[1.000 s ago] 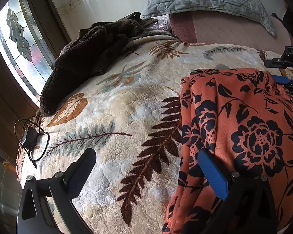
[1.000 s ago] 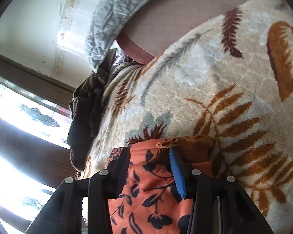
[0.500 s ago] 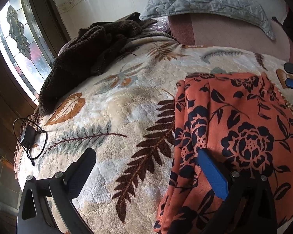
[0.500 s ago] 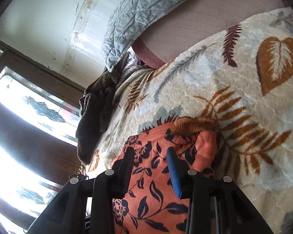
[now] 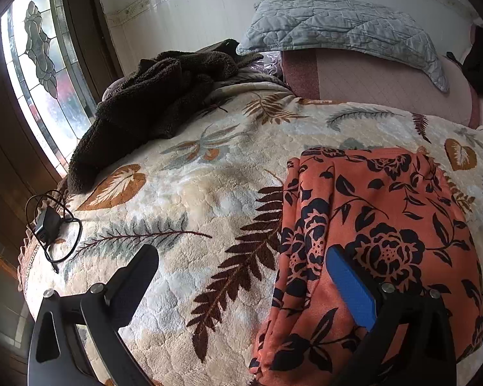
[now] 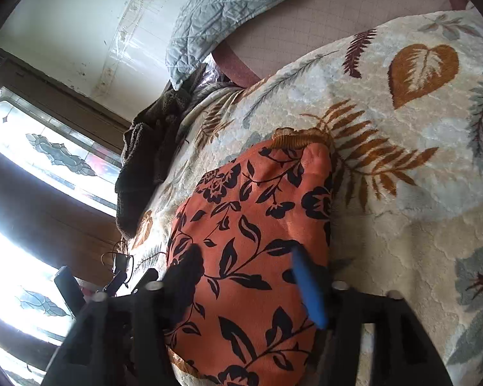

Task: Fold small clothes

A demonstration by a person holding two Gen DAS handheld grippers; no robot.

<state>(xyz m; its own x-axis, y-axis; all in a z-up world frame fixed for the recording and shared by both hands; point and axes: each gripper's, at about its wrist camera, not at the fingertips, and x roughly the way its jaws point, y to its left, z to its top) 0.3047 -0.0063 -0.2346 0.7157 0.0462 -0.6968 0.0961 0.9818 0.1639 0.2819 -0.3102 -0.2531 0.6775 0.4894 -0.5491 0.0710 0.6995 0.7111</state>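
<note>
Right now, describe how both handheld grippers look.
The left gripper has a black angular frame with silver bolts; one finger is plain black, the other has a blue pad. The right gripper has the same build: black frame, silver bolts, one blue-padded finger. No hands or sleeves show.

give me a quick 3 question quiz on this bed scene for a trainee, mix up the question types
1. True or false: the orange floral garment hangs off the edge of the bed.
2. Multiple choice: what lies next to the window, at the far left of the leaf-print blanket? A) a dark brown fleece B) a folded towel C) a pair of shoes
3. Fill in: the small black item at the blanket's left edge is a charger with a coiled ____.

Key
1. False: it lies flat on the blanket, folded.
2. A, the dark brown fleece.
3. Cable; see the charger.
</note>
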